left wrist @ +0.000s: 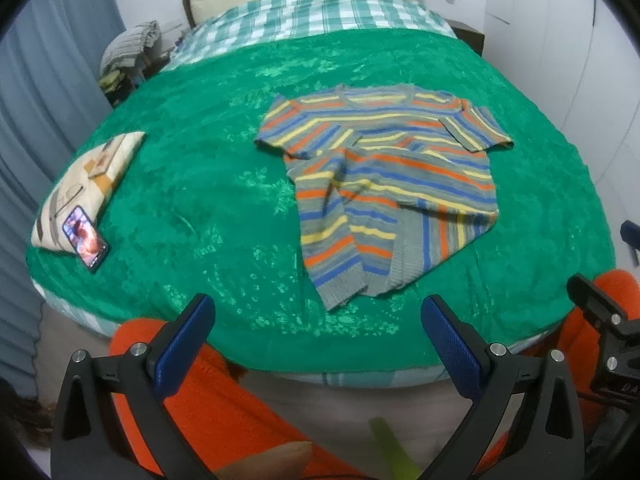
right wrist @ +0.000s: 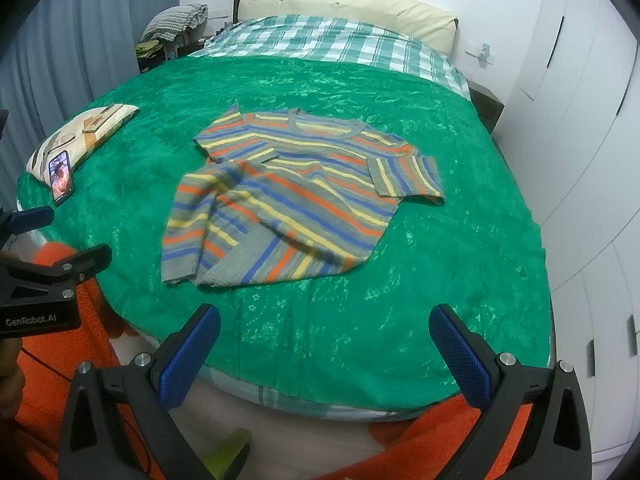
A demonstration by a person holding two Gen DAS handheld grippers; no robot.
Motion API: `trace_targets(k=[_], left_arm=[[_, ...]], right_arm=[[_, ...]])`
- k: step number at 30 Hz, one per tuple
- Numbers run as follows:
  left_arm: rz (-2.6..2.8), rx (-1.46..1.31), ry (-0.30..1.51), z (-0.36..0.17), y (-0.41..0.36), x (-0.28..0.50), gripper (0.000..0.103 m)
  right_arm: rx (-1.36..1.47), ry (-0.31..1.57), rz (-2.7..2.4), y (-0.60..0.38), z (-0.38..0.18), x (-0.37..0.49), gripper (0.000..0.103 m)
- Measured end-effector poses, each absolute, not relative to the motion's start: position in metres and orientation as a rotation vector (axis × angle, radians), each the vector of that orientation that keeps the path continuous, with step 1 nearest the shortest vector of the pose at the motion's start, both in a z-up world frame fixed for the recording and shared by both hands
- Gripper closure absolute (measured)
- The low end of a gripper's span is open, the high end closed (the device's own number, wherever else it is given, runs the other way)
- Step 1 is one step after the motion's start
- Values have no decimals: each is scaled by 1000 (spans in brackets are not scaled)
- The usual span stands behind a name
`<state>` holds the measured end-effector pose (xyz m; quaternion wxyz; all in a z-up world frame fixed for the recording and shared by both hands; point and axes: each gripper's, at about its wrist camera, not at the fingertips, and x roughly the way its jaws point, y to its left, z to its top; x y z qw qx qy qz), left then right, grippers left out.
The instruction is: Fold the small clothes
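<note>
Brand on left gripper (right wrist: pixel 30 216) body, right wrist view: "GenRobot.AI", white letters on the black housing at the left edge.
Mark on right gripper (left wrist: pixel 630 232) body, left wrist view: pale letters at the right edge, partly cut off, unreadable.
Phone (left wrist: pixel 85 238) screen: lit picture, no legible text.

A home bedroom. A wide bed (right wrist: pixel 440 280) fills the middle of the frame, spread with a green blanket (right wrist: pixel 320 340) over a checked sheet (right wrist: pixel 340 46), a cream headboard (right wrist: pixel 340 2) at top centre. White wardrobe doors (right wrist: pixel 580 120) line the right edge, grey curtains (right wrist: pixel 80 40) the upper left.
</note>
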<state>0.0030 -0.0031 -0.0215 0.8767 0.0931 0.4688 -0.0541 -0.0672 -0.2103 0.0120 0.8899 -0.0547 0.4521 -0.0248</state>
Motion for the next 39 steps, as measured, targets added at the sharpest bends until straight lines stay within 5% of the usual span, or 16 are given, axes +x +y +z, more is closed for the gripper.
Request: trace_targets(k=[39], left_arm=[[-84, 224, 990, -30, -5, 2, 0]], right_arm=[[-140, 961, -194, -227, 7, -65, 0]])
